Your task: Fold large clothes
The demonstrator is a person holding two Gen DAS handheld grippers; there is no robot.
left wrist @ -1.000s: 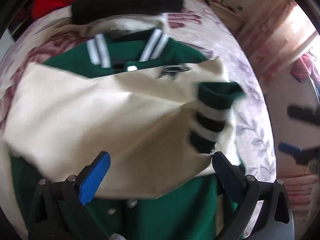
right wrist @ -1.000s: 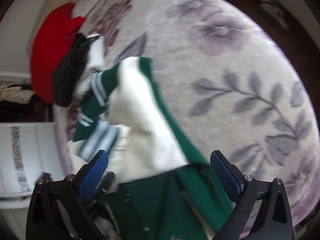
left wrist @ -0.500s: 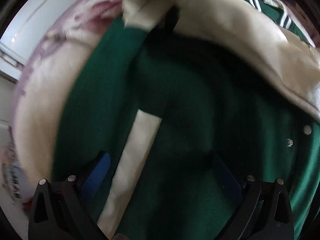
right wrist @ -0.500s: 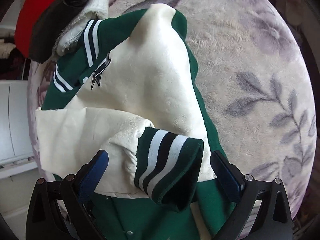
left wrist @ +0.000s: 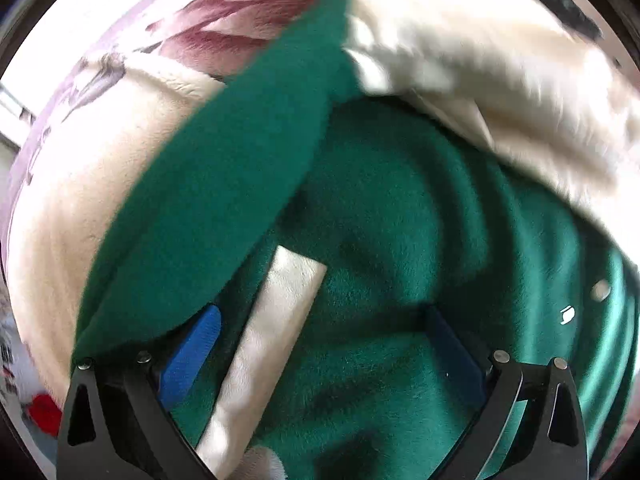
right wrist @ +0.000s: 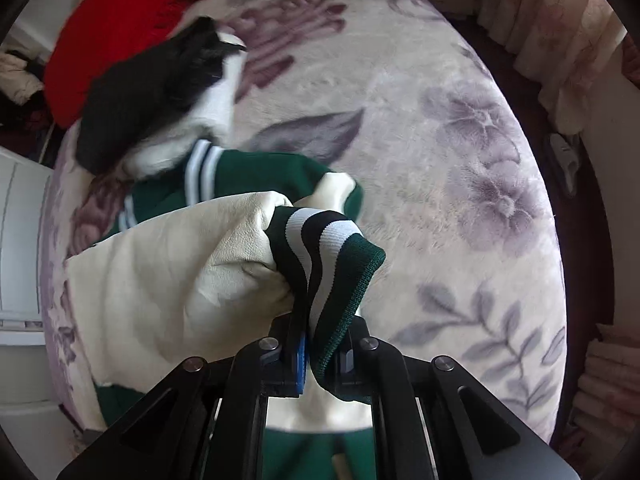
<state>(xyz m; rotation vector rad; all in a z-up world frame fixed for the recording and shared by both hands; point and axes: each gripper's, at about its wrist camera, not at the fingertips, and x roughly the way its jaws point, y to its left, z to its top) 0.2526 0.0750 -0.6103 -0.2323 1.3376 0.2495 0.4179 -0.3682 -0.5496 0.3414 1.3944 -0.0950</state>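
The right gripper [right wrist: 308, 350] has just been closing its jaws, which half a second ago stood wide around the striped cuff [right wrist: 326, 258] and now pinch it, the cream sleeve [right wrist: 180, 276] bunched behind. The green jacket [left wrist: 400, 280] lies on the floral bed [right wrist: 440, 128]. The left gripper [left wrist: 320, 344] has dropped close over the jacket's body, jaws spread and gripping nothing. The sleeve looks ready to be folded across.

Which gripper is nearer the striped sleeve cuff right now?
Right. The right gripper has just closed on the striped cuff. The left gripper is open over the green jacket body; no cuff shows there.
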